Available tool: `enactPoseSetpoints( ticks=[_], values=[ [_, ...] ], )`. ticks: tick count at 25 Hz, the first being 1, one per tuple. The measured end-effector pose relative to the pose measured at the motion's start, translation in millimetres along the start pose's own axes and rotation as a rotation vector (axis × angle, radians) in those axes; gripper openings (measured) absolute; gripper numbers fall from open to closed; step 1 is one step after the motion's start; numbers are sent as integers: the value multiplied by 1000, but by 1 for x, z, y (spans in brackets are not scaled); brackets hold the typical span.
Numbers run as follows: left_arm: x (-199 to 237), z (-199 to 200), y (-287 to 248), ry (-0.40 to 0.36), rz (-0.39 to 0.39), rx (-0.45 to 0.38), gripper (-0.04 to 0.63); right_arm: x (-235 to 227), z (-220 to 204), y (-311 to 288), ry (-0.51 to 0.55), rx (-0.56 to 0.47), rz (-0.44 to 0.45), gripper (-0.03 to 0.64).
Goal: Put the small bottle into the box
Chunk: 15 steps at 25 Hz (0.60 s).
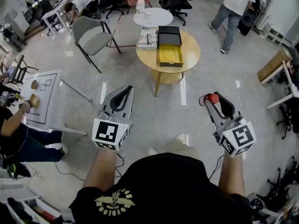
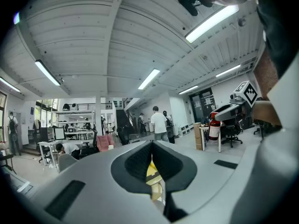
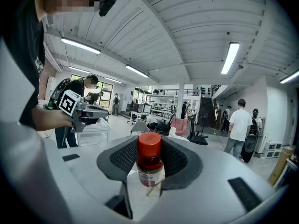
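At the right side of the head view, the right hand-held gripper [image 1: 212, 100] is pinching the small bottle [image 1: 213, 98] between its two jaws. The right gripper view is showing the bottle standing upright between the dark ribbed pads, with its red cap rising above them and its labelled body sitting lower in the gap. The bottle is being carried in the air above the floor, well apart from the box [image 1: 170, 55].

The left hand-held gripper [image 1: 126, 91] is hovering at the left, level with the right one. Its jaws are pressing together at the tips, and nothing is sitting between them.

The box is lying open on the round wooden desk [image 1: 190, 55] ahead of both grippers, showing a yellow interior and a black lid section at its far end. A stack of printed papers [image 1: 147, 38] is lying just beside the box on its left. A small white round table [image 1: 153, 17] is standing behind the desk.
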<state>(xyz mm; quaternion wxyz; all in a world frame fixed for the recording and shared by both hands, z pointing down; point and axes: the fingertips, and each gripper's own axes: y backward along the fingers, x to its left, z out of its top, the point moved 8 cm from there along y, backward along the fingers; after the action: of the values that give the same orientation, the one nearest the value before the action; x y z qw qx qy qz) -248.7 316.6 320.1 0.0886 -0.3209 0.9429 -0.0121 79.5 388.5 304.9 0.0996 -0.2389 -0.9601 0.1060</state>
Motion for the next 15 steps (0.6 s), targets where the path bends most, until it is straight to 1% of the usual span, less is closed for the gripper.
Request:
enactPoseSetpoints(
  ticks=[3,7,11,15],
  values=[
    [-1,-2,-6,5,-8,9,18,-2,-1,-3,-3,2,3,156],
    [-3,-1,-18,-7,-25,14,18,-9,-2,-11,-2,8,11,156],
    [-2,1,-33,-9,-16,18,18,-22,-5,-24,-15,6,39,156],
    [3,-2,-46,-10,-9,40,18,-35,-9,-41,-40,1,62,156]
  ],
)
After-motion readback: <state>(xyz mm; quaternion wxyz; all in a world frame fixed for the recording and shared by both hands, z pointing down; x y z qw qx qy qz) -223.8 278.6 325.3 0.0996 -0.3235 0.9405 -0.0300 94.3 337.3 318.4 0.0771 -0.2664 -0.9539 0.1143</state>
